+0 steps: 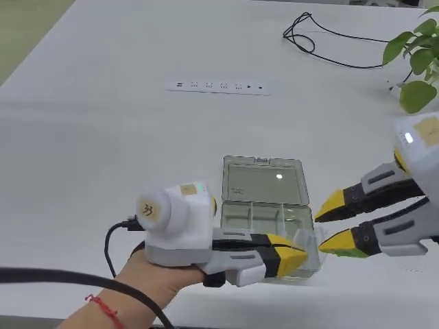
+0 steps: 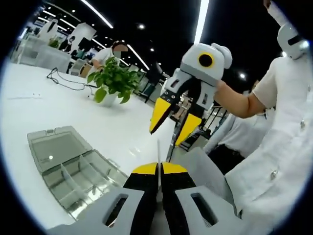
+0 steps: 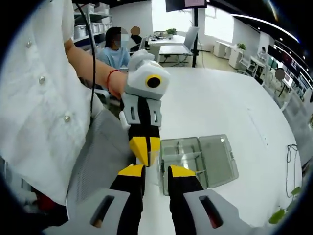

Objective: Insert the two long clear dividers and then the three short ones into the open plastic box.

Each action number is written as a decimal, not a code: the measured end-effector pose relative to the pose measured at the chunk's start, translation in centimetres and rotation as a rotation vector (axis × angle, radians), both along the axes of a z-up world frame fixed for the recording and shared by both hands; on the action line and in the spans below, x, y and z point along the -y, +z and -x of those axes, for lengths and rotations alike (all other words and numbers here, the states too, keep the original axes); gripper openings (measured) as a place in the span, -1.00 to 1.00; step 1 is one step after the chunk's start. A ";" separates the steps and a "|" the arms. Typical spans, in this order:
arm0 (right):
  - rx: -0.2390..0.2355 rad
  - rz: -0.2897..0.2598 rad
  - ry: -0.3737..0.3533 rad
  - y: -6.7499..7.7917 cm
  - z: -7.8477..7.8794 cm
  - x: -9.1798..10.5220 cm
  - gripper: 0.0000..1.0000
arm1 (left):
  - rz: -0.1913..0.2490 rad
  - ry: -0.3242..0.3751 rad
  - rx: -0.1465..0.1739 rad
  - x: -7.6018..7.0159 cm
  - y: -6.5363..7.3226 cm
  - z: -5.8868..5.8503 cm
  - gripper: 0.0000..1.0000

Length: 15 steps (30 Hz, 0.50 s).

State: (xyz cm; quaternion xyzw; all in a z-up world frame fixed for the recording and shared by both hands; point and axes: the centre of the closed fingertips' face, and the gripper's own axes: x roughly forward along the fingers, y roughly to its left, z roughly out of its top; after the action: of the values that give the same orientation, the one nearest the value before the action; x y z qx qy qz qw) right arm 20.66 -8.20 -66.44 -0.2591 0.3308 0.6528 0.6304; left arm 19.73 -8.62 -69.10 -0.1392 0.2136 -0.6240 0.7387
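Observation:
The clear plastic box [image 1: 263, 218] lies open on the white table, its lid [image 1: 263, 181] flat behind it; clear dividers stand inside it. My left gripper [image 1: 304, 257] reaches in from the left over the box's front right corner, shut on a thin clear divider [image 1: 310, 245]. In the left gripper view the divider [image 2: 158, 154] shows edge-on between the shut jaws, with the box [image 2: 73, 169] down to the left. My right gripper [image 1: 321, 229] faces it from the right, open, its tips just beside the divider. The right gripper view has the left gripper [image 3: 145, 157] above the box [image 3: 195, 161].
A white power strip [image 1: 219, 86] lies across the table's middle. At the back right are a black cable [image 1: 322, 42] and a green potted plant [image 1: 417, 62]. A black cable [image 1: 110, 250] trails from the left gripper. People sit at desks in the background.

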 end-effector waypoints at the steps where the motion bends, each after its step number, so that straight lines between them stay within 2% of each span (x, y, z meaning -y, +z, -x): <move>1: -0.019 -0.002 0.012 0.0 0.3 0.0 -0.62 | 0.004 -0.009 0.017 0.0 0.1 0.1 -1.00; 4: -0.072 -0.018 0.039 0.2 0.9 -0.3 -0.67 | 0.002 -0.038 0.078 -0.2 0.4 0.4 -1.00; 6: -0.097 -0.026 0.046 0.2 1.2 -0.5 -0.70 | 0.003 -0.049 0.090 -0.2 0.6 0.6 -1.00; 7: -0.103 -0.029 0.047 0.2 1.3 -0.6 -0.70 | 0.012 -0.058 0.120 -0.2 0.9 0.7 -1.00; 9: -0.107 -0.024 0.057 0.0 1.5 -0.7 -0.72 | 0.010 -0.060 0.107 -0.3 0.9 0.7 -1.00; 10: -0.111 -0.022 0.061 -0.1 1.6 -0.7 -0.74 | 0.017 -0.068 0.131 -0.3 1.1 0.8 -1.00; 12: -0.119 -0.020 0.065 -0.3 1.8 -0.8 -0.76 | 0.015 -0.072 0.120 -0.3 1.1 0.9 -1.00; 13: -0.125 -0.021 0.067 -0.3 1.9 -0.9 -0.79 | 0.019 -0.077 0.131 -0.3 1.2 1.0 -1.00; 15: -0.137 -0.020 0.069 -0.4 2.2 -0.9 -0.83 | 0.020 -0.076 0.128 -0.2 1.3 1.0 -1.00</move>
State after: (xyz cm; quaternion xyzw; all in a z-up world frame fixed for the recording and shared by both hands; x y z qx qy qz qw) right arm 18.48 -7.29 -66.83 -0.2185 0.3574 0.6936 0.5860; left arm 18.76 -8.39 -67.84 -0.0983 0.1647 -0.6614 0.7251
